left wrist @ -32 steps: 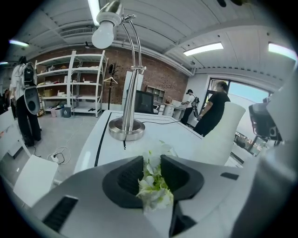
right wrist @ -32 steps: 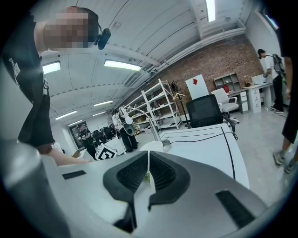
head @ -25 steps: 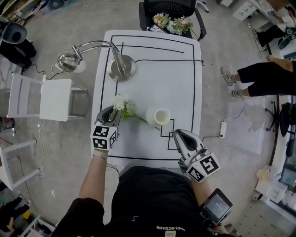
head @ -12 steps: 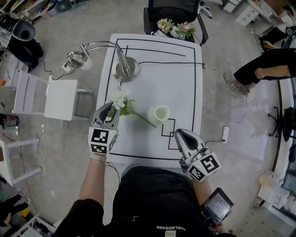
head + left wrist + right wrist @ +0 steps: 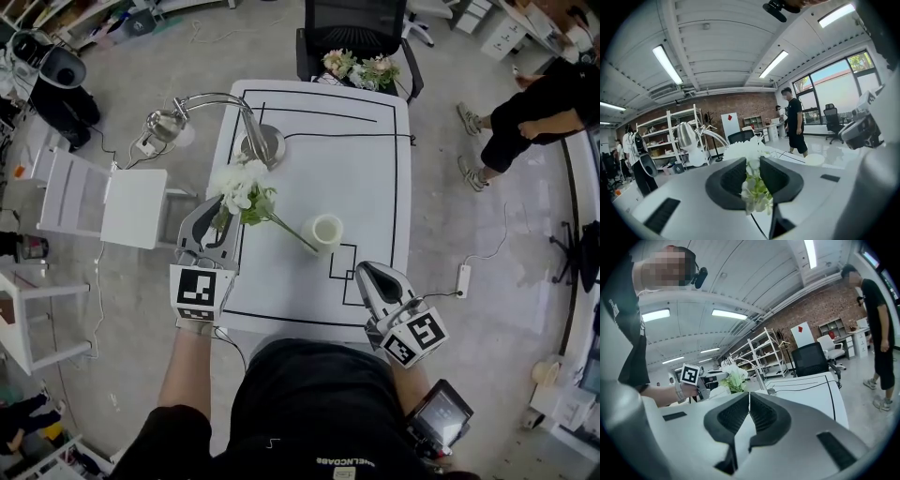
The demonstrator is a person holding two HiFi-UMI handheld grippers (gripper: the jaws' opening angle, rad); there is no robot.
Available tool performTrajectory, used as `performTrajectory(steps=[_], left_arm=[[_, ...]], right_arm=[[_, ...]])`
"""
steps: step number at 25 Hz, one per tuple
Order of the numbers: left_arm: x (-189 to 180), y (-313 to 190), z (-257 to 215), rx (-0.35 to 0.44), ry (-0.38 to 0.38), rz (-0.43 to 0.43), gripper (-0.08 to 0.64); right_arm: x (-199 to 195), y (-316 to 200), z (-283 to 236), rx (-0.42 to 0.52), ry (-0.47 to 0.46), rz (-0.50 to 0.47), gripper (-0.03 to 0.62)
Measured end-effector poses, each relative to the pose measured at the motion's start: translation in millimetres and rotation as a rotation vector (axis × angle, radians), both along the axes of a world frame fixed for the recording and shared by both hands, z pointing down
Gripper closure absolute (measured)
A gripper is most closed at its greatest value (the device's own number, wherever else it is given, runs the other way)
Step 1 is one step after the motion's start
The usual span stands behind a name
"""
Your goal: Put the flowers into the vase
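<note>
A bunch of white flowers (image 5: 240, 185) with green leaves hangs in the air over the left part of the white table (image 5: 366, 178). My left gripper (image 5: 214, 220) is shut on its stem just below the blooms, and the thin stem end slants down toward the vase. In the left gripper view the leaves and blooms (image 5: 752, 187) fill the gap between the jaws of the left gripper (image 5: 753, 176). The white cylindrical vase (image 5: 326, 230) stands upright mid-table, to the right of the flowers. Over the table's front right, my right gripper (image 5: 372, 278) is shut and empty, as the right gripper view shows (image 5: 749, 411).
A chrome desk lamp (image 5: 253, 141) stands at the table's back left, its head hanging off the left edge. Another bouquet (image 5: 356, 67) lies on a black chair behind the table. A white chair (image 5: 103, 202) stands to the left. A person (image 5: 525, 108) sits at the right.
My left gripper has lifted the flowers up off the table, toward the camera. The right gripper has stayed where it was.
</note>
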State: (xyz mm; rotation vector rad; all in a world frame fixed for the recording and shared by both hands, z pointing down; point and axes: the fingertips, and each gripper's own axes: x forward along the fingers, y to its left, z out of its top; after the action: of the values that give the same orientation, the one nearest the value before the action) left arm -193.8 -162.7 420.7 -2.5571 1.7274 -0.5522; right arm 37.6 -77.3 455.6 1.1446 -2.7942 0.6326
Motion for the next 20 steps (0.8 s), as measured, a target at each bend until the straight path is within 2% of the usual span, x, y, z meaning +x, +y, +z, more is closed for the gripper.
performTrajectory(steps=[8, 20], left_arm=[[6, -3, -57, 0.097, -0.082, 0.017, 0.468], [27, 7, -127, 0.215, -0.158, 0.042, 0.468]], right_arm=[[9, 4, -7, 0.018, -0.024, 0.012, 0.580], [20, 12, -15, 0.038, -0.051, 0.021, 0.580]])
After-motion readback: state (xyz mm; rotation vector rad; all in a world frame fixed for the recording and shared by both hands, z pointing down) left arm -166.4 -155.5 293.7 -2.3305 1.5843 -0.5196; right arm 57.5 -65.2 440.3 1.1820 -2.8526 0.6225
